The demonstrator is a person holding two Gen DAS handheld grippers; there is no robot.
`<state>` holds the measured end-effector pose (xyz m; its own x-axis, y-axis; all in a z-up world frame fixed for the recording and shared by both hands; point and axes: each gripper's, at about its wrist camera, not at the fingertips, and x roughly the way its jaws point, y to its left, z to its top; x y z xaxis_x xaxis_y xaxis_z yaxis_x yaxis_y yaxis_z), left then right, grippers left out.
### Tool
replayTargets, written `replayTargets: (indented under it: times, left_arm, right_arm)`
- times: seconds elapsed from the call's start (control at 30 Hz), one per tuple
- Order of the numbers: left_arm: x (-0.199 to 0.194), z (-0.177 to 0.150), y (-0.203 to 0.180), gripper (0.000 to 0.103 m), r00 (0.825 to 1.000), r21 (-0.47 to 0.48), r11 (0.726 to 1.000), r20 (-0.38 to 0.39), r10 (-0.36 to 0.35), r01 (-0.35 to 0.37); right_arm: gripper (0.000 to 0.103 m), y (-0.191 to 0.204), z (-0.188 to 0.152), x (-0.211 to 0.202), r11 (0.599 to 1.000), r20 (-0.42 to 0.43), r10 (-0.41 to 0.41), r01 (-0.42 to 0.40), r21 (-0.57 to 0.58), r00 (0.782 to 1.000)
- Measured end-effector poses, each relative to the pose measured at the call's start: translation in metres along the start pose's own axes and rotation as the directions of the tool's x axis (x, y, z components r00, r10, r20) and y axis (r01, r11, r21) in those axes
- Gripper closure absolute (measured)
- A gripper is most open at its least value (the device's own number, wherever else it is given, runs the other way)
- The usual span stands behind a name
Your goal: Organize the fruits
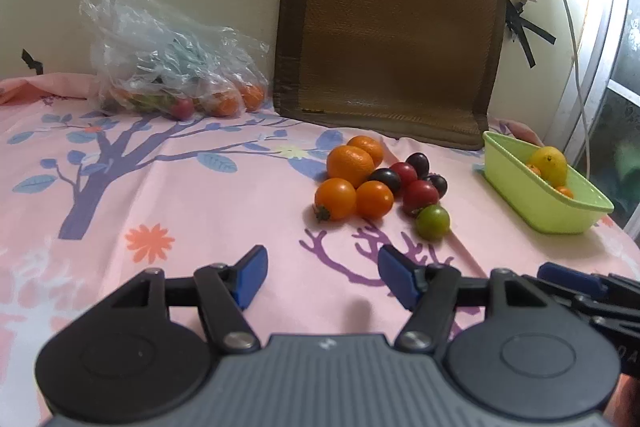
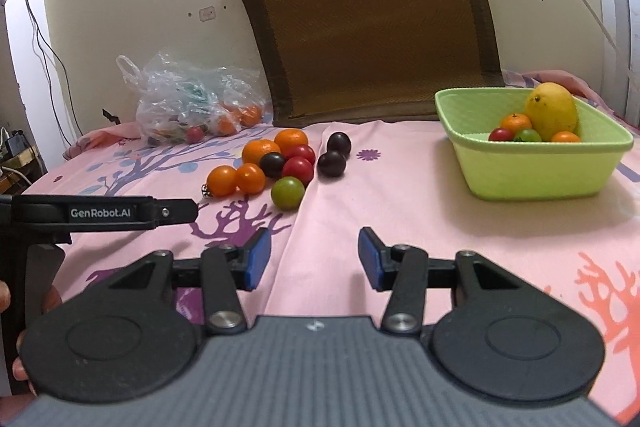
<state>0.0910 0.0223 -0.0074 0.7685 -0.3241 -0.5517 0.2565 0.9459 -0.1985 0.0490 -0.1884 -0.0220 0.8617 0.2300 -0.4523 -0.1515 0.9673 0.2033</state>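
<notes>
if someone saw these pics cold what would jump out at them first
Most likely the bright cluster of loose fruit in the middle of the pink floral cloth: oranges, red and dark plum-like fruits, and one green tomato nearest the camera. Next, the lime-green basket to the right, already holding a yellow mango and a few small fruits. Both the left gripper and right gripper have open, empty jaws.

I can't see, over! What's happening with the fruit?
Both grippers open, empty. Loose fruit pile on cloth; some in green basket. Path clear.

Left claw [image 1: 322, 277] and right claw [image 2: 314, 259]: both level, side by side, jaws spread, gripping nothing.
</notes>
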Motion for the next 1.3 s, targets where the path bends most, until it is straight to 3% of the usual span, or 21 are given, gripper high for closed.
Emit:
replayTargets:
  times: [0.33, 0.43, 1.3]
  left_arm:
    - [0.0006, 0.0002, 0.0002, 0.035, 1.0, -0.007, 1.0, -0.011, 0.025, -0.025]
    - [0.0003, 0.0, 0.001, 0.025, 1.0, -0.013, 1.0, -0.007, 0.027, -0.027]
    - [-0.0059, -0.0005, -0.0014, 0.023, 0.999, 0.016, 1.0, 0.041, -0.002, 0.002]
  right_arm:
    - [0.052, -0.0023, -0.0028, -0.0058, 1.0, 0.011, 0.021, -0.021, 0.009, 1.0]
    - [0.052, -0.0033, -0.003, -0.0064, 1.0, 0.016, 0.031, -0.031, 0.007, 0.999]
    - [0.051, -0.0015, -0.0042, -0.0095, 0.999, 0.048, 0.037, -0.036, -0.006, 0.998]
